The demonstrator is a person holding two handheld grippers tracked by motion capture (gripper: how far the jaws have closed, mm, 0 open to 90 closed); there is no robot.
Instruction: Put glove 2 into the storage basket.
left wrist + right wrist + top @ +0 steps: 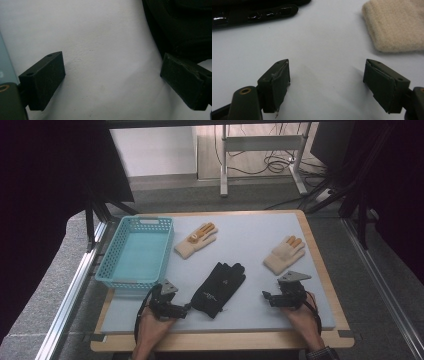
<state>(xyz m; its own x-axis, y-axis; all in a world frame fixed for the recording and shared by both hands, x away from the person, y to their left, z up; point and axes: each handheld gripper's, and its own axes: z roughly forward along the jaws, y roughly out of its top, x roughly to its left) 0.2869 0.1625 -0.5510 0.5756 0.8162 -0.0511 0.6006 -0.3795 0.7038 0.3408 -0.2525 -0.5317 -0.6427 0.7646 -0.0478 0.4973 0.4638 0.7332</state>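
A black glove (220, 287) lies in the middle of the pale mat, fingers pointing away. My left gripper (186, 310) rests by the glove's cuff at the front, its jaws open over bare mat; in the left gripper view (112, 80) the black glove (180, 25) sits at the upper right. My right gripper (266, 296) is low at the front right, open with nothing between its jaws (327, 82). A beige glove (284, 254) with orange fingertips lies just beyond it, its cuff (397, 25) at the upper right, and the black glove (254, 12) at the upper left. A second beige glove (196, 240) lies farther back.
A turquoise plastic basket (137, 250) stands empty at the left of the mat, its wall (5, 67) close to my left gripper. The mat (250, 230) covers a wooden table with a narrow bare rim. Metal rails run along both sides.
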